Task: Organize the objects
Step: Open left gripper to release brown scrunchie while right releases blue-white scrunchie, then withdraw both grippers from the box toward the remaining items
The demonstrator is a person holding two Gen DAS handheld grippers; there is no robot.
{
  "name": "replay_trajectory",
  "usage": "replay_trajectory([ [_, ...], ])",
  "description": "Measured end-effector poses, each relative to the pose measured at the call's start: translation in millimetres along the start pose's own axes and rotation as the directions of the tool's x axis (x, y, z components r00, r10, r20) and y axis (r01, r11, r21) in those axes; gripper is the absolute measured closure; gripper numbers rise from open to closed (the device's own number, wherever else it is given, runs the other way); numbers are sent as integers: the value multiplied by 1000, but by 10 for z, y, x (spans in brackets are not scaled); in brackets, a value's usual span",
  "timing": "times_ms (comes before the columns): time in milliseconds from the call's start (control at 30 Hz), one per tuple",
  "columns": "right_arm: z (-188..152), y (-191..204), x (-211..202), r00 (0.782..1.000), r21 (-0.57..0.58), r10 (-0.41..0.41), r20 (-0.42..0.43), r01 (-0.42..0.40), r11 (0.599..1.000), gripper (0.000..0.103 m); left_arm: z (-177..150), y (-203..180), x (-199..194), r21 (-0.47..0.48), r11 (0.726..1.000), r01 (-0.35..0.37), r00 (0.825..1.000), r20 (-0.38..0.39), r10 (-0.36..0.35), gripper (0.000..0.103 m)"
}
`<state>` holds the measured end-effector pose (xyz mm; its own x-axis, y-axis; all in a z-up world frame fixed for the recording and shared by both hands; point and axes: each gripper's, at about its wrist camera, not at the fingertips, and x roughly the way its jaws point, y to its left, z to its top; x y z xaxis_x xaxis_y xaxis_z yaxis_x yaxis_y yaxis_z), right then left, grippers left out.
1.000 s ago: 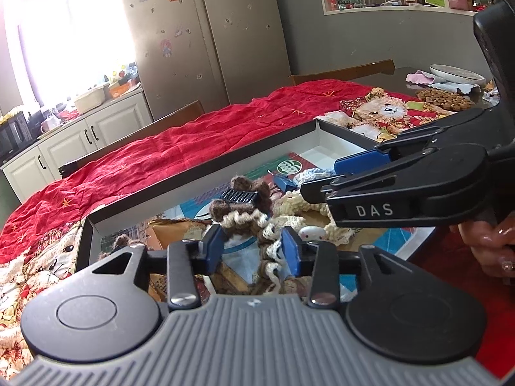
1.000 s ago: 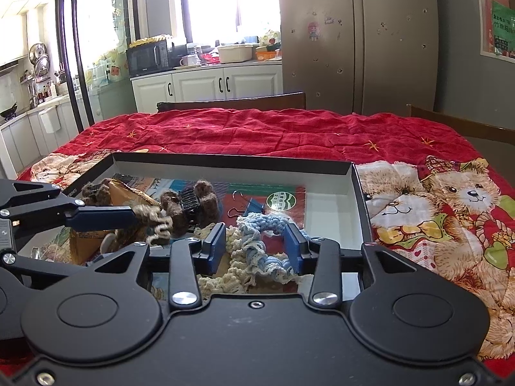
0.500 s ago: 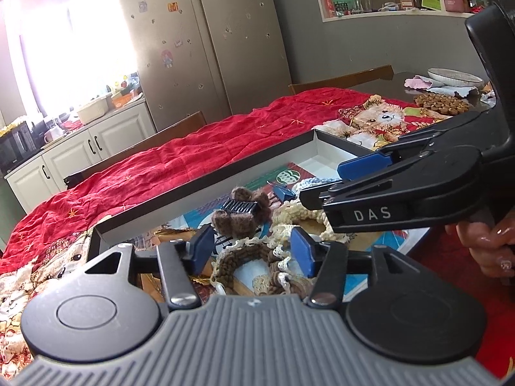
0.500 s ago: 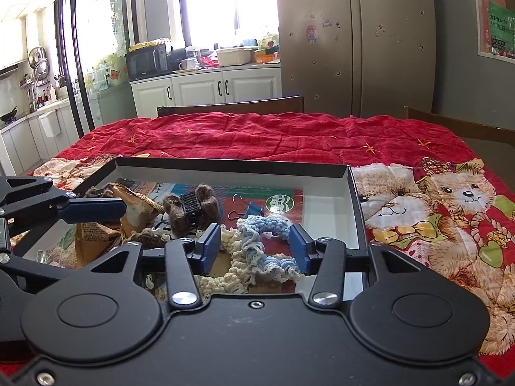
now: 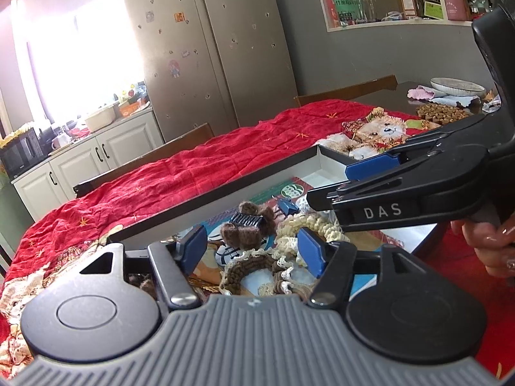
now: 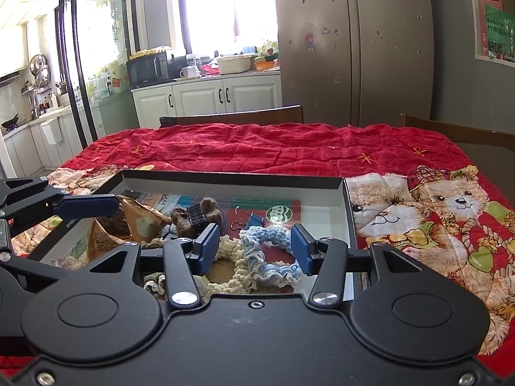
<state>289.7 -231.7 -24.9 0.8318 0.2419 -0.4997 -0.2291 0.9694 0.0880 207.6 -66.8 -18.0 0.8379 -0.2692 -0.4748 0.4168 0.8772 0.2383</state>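
Item: two hand-held grippers over a filled tray, sorting nearly done.

Left hand-held gripper (image 5: 252,251) and right hand-held gripper (image 6: 256,249) both agape, jaws just widened, gripping nothing; brown scrunchie (image 5: 254,265) and blue-white scrunchie (image 6: 270,257) lie loose in the tray (image 6: 231,180) (with hair claw (image 6: 198,217), binder clip (image 6: 254,220)). Nothing visibly left outside. Red quilt (image 6: 273,148) covers the table; kitchen fridge (image 6: 354,41) behind.

Bright daylight – window (image 6: 222,9) blown out w/ glare; sharp pics, fisheye bend at edges.

Kitchen's pretty bright: sun blasting through the window (image 6: 222,6), big steel fridge (image 6: 351,41), white cabinets (image 6: 209,96), gray wall (image 5: 386,54).
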Motion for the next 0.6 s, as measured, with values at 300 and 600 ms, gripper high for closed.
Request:
replay_trajectory([
  [300,53,28,-167,1000,-6,0,27,0,1000,55,64,-10,-169,4,1000,-20,999,33,20,25],
  [600,113,84,-359,999,-22,13,48,-12,1000,54,129,-4,-352,16,999,-40,997,71,39,22],
])
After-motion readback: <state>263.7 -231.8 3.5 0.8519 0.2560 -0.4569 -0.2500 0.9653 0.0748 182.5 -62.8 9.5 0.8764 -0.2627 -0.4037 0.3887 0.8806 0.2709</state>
